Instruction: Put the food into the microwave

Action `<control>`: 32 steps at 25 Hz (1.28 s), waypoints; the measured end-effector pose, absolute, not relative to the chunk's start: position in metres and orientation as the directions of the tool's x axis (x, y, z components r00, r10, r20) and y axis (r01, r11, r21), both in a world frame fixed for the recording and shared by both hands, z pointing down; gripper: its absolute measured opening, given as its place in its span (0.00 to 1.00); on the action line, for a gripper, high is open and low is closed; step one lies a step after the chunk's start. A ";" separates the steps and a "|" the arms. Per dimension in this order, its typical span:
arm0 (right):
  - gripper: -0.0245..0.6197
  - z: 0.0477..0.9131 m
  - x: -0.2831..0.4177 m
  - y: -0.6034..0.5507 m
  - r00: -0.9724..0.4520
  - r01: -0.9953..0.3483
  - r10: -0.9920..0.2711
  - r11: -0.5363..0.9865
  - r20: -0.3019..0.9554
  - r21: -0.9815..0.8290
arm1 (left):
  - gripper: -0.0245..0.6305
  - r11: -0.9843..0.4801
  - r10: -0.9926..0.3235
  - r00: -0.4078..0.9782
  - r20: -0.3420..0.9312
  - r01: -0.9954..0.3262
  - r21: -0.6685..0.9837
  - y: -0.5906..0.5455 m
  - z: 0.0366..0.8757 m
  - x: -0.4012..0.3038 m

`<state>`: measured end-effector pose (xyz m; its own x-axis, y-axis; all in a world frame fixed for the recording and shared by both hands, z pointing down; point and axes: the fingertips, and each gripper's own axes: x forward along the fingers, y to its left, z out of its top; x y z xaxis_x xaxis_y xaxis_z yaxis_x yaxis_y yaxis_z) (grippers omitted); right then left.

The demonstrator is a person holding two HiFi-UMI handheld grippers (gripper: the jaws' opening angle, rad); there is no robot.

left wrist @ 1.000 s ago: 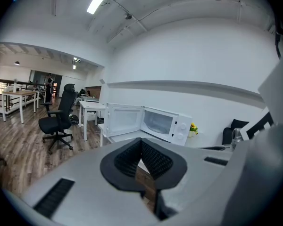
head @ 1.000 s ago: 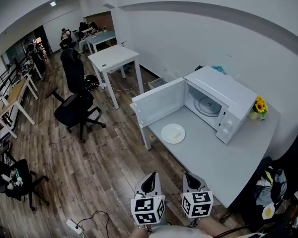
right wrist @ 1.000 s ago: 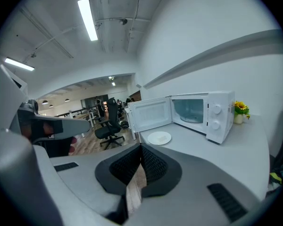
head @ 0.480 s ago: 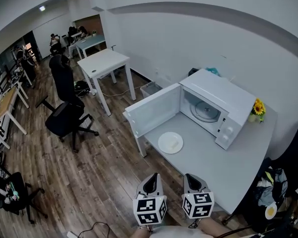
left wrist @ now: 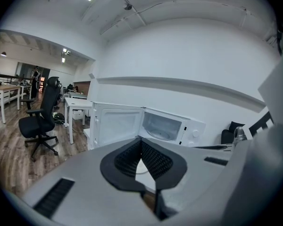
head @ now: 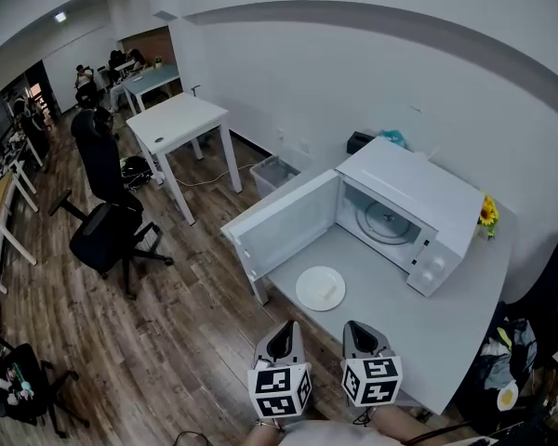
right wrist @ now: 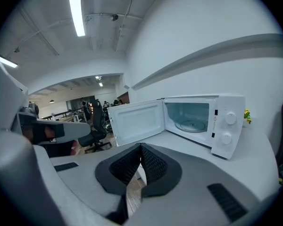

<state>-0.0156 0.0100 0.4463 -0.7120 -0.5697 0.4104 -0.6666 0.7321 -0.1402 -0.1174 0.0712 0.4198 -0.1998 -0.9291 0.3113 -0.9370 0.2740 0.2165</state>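
A white microwave stands on the grey table with its door swung wide open to the left; the glass turntable inside is bare. In front of it lies a white plate with a small pale piece of food on it. Both grippers hang side by side near the table's front edge, short of the plate: my left gripper and my right gripper, each shut with nothing between the jaws. The microwave shows ahead in both gripper views.
A small pot of yellow flowers stands right of the microwave. A white desk and a black office chair stand on the wooden floor to the left. A dark chair with clutter sits at the table's right end.
The table, microwave and plate have drawn nearer and shifted in the head view as I walked forward. Both grippers keep the same pose, still shut.
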 end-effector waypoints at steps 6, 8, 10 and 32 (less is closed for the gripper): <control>0.06 0.443 -0.045 -0.020 -0.691 -0.688 -0.588 0.712 0.420 -0.136 | 0.04 0.243 -0.932 -0.162 0.323 -0.944 0.226 0.038 0.419 -0.146; 0.06 0.443 -0.055 -0.031 -0.684 -0.696 -0.593 0.706 0.424 -0.135 | 0.04 0.230 -0.934 -0.148 0.326 -0.946 0.227 0.026 0.419 -0.155; 0.06 0.441 -0.065 -0.041 -0.680 -0.700 -0.598 0.702 0.425 -0.133 | 0.04 0.219 -0.935 -0.137 0.327 -0.948 0.229 0.014 0.419 -0.166; 0.06 0.437 -0.129 -0.131 -0.608 -0.778 -0.682 0.613 0.407 -0.135 | 0.04 0.089 -0.943 -0.009 0.334 -0.970 0.225 -0.088 0.427 -0.228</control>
